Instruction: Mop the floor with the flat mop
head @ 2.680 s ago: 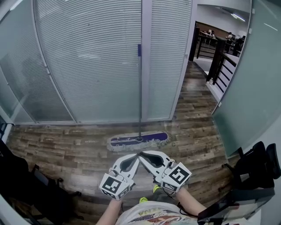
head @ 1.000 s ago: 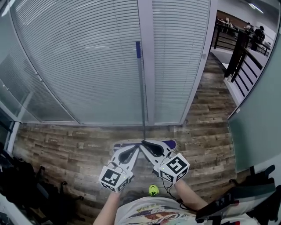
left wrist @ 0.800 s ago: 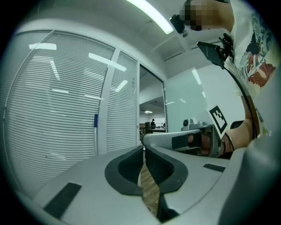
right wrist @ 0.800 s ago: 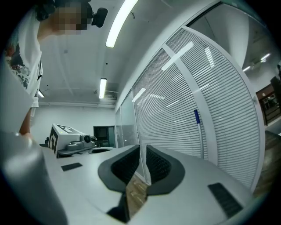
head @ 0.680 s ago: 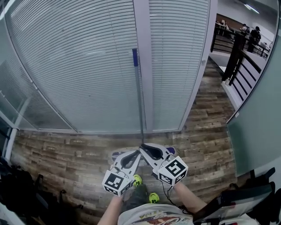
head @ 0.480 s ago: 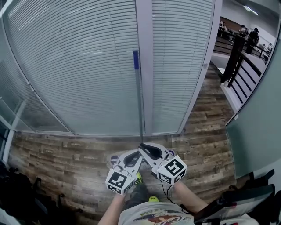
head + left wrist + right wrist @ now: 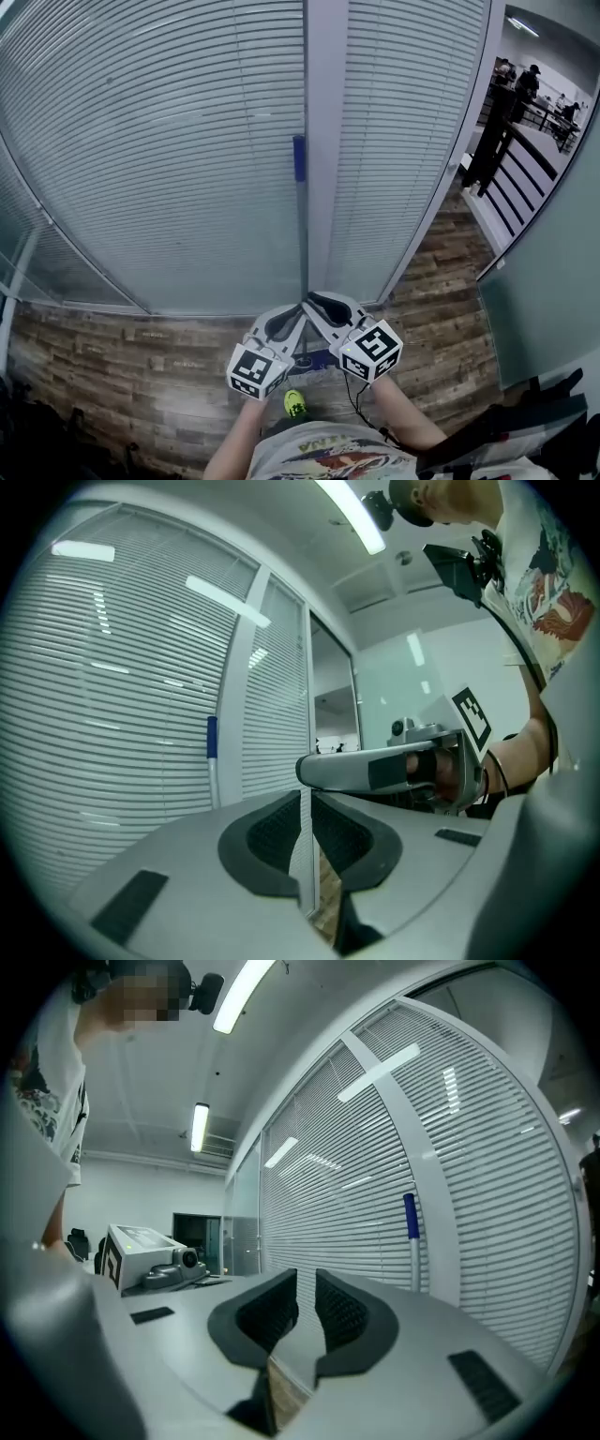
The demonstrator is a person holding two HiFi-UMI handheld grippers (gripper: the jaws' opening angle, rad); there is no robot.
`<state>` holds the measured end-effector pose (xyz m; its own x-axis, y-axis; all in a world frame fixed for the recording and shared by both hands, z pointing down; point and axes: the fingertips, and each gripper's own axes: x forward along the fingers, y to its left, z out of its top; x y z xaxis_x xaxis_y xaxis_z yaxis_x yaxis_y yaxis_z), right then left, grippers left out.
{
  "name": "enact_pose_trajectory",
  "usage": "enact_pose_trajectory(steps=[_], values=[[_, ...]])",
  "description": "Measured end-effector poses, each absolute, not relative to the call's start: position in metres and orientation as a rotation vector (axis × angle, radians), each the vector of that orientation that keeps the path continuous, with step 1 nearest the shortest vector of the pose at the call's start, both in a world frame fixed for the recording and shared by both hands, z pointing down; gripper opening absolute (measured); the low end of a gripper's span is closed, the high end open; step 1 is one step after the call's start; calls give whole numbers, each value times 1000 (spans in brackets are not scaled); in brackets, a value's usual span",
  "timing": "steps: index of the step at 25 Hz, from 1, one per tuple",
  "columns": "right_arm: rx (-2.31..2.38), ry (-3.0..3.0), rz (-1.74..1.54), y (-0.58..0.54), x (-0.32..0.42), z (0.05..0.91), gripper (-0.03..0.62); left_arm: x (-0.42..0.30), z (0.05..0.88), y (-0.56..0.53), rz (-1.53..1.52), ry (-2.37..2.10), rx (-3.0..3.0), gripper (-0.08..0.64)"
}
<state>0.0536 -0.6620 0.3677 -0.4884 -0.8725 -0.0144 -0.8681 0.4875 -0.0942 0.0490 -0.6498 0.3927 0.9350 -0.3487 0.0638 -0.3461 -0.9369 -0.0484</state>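
The flat mop stands upright against the glass wall; its grey handle (image 7: pixel 301 234) ends in a blue grip (image 7: pixel 298 157). Only a sliver of its purple head (image 7: pixel 314 360) shows on the floor, between and below my grippers. My left gripper (image 7: pixel 294 320) and right gripper (image 7: pixel 312 303) are held side by side, level, tips close to the foot of the handle. Both are shut with nothing between the pads. In the left gripper view the handle (image 7: pixel 212 757) stands left of the jaws (image 7: pixel 305 803), apart from them. In the right gripper view the handle (image 7: pixel 412 1241) stands right of the jaws (image 7: pixel 306 1299).
A glass wall with white blinds and a wide white post (image 7: pixel 324 141) fills the front. Wood-plank floor (image 7: pixel 112 366) runs along its foot. A corridor with a dark railing (image 7: pixel 497 141) opens at the right. Dark furniture (image 7: pixel 525 427) sits at the lower right.
The person has stepped toward the glass wall, carrying both shut grippers forward. The mop is closer, and its head is now mostly hidden behind the grippers.
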Motion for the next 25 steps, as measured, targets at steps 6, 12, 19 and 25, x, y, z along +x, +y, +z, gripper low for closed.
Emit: enact_pose_trajectory(steps=[6,12,19,25], values=[[-1656,2615,-68,-739,68,366,49,62,391,-725,-119,467,-3025,15],[-1732,2591,-77,-800,88,364,116,85,390,-785,-138,439,-3031,29],[-1789,2592,-29,-862,117,366,149,116,394,-849,-162,494,-2999,114],[-1793,2574,-88,-923,162,364,161,157,389,-916,-215,555,-2962,163]])
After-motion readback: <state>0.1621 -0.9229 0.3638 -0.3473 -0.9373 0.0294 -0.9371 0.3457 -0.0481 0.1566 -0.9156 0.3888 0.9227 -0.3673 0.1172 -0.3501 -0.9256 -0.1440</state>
